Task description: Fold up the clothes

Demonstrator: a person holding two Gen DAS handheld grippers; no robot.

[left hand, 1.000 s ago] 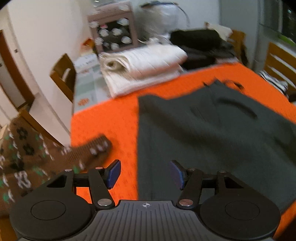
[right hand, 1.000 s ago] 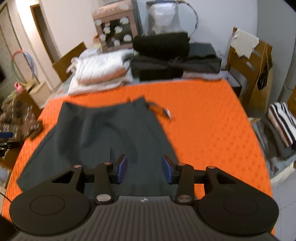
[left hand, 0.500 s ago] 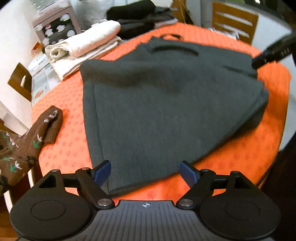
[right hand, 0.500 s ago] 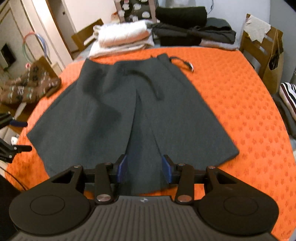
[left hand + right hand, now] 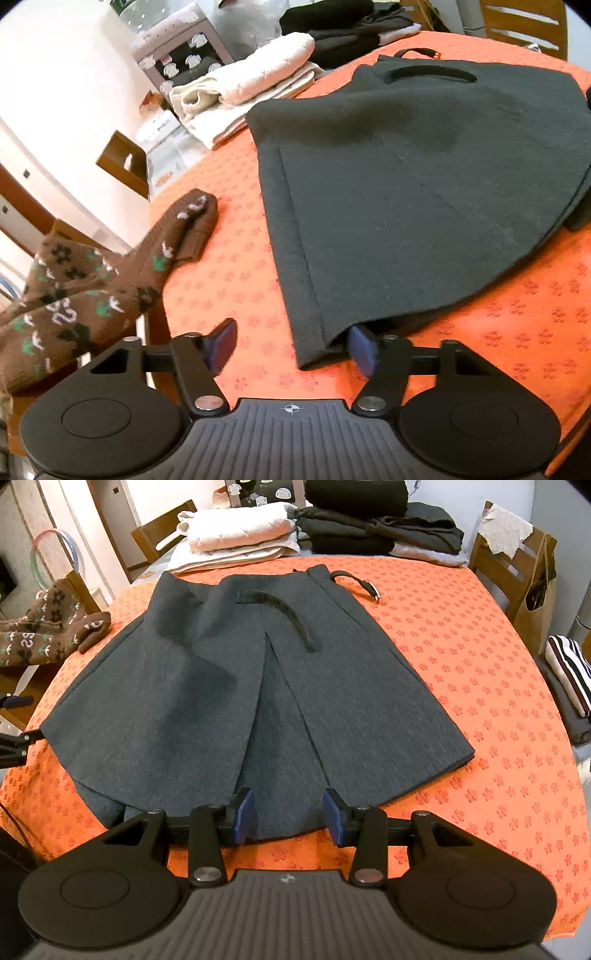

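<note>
A dark grey skirt (image 5: 229, 686) lies spread flat on the orange tablecloth (image 5: 480, 686), waist at the far end and hem toward me. In the left wrist view my left gripper (image 5: 291, 345) sits at the skirt's (image 5: 406, 192) near left corner. Its jaws are closing. The right pad (image 5: 360, 347) is tucked under the lifted hem, while the left pad stands clear over bare tablecloth (image 5: 236, 266). My right gripper (image 5: 289, 818) is open at the hem below the middle pleat, with cloth showing between the pads but not pinched.
A brown patterned sweater (image 5: 92, 280) hangs over the table's left edge. Folded cream bedding (image 5: 236, 528) and black folded clothes (image 5: 369, 520) are stacked at the far end. A belt strap with a buckle (image 5: 354, 581) lies by the waist. Wooden chairs and a striped garment (image 5: 569, 672) stand to the right.
Both grippers came down toward the skirt's near hem. The left swung to the left corner, opened wide, then narrowed with its right pad under the hem. The right has held still lately.
</note>
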